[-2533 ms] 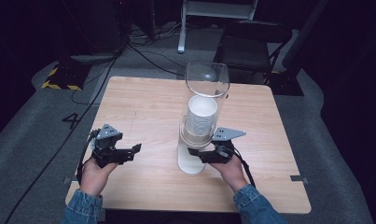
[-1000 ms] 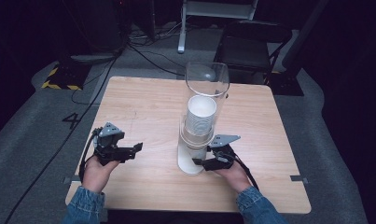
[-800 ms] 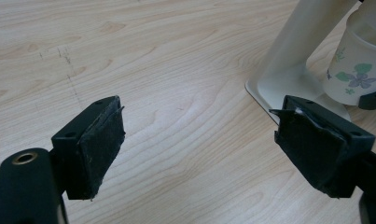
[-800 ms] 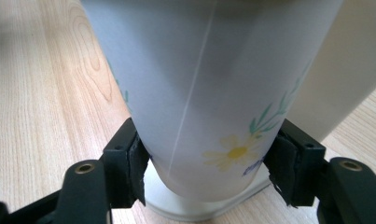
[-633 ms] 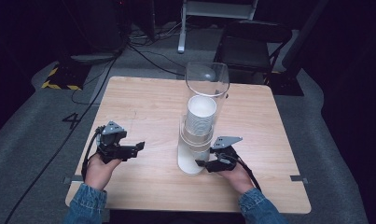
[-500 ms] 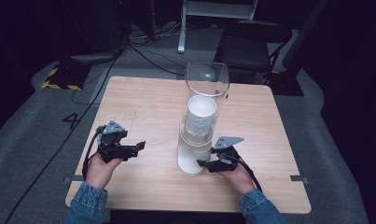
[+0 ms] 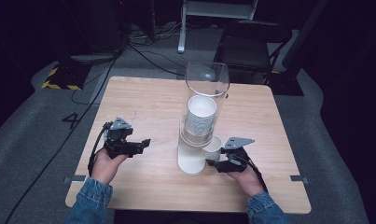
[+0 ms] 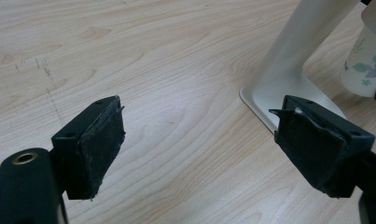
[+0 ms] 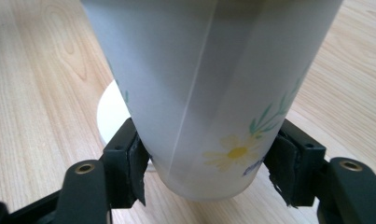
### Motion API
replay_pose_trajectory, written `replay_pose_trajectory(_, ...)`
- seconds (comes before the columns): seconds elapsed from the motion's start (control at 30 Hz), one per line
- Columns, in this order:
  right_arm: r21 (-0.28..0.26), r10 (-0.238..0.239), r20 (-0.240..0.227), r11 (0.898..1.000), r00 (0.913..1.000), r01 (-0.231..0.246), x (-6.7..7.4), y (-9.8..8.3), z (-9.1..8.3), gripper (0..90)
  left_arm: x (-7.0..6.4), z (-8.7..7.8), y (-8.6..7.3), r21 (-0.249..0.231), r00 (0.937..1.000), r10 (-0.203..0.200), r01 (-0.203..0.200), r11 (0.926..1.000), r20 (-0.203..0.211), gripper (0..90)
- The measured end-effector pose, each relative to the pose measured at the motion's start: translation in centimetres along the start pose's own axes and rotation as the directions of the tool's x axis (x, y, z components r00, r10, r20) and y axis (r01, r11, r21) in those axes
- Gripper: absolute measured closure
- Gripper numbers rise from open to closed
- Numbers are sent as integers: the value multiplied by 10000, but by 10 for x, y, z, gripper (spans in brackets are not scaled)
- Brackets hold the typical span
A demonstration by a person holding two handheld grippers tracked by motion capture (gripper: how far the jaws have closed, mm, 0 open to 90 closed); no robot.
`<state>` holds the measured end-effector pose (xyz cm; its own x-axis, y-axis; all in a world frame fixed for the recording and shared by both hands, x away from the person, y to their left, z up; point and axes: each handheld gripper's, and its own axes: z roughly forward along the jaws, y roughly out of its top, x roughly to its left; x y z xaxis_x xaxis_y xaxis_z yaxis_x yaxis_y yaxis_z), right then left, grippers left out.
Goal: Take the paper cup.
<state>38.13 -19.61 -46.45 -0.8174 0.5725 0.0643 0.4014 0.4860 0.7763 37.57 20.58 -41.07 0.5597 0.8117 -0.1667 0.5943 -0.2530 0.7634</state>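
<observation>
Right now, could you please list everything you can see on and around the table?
Table: one, light wood, centre of the high view.
Cup dispenser: one, clear tube on a white stand, mid-table, holding a stack of white cups.
Paper cup: one, white with a flower print, just right of the dispenser's base, between the right jaws.
Chair: one, black, beyond the far edge.
Cables: several, dark, on the grey floor behind.
Left hand-held gripper: one, black, open, near-left of the table.
Right hand-held gripper: one, black, shut on the paper cup.
Sleeves: two, blue denim, bottom edge.
</observation>
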Motion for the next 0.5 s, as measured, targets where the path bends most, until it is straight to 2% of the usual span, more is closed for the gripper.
replay_pose_trajectory(0.33,-484,474,492,9978,9977,-450,-14,-4,-20,365,-1,4,3,61,9999,141,-142,9999,12,155)
replay_pose_trajectory(0.37,-587,576,520,9968,9970,-545,-15,-4,-21,365,-1,4,3,59,9999,117,-117,9999,-24,155)
replay_pose_trajectory(0.4,-936,880,526,9922,9947,-828,-18,-2,-25,363,-1,4,2,39,10000,64,-64,10000,-21,155)
replay_pose_trajectory(0.5,-1208,1101,747,9876,9911,-1007,-18,0,-29,363,-1,4,1,34,10000,11,-11,10000,-72,155)
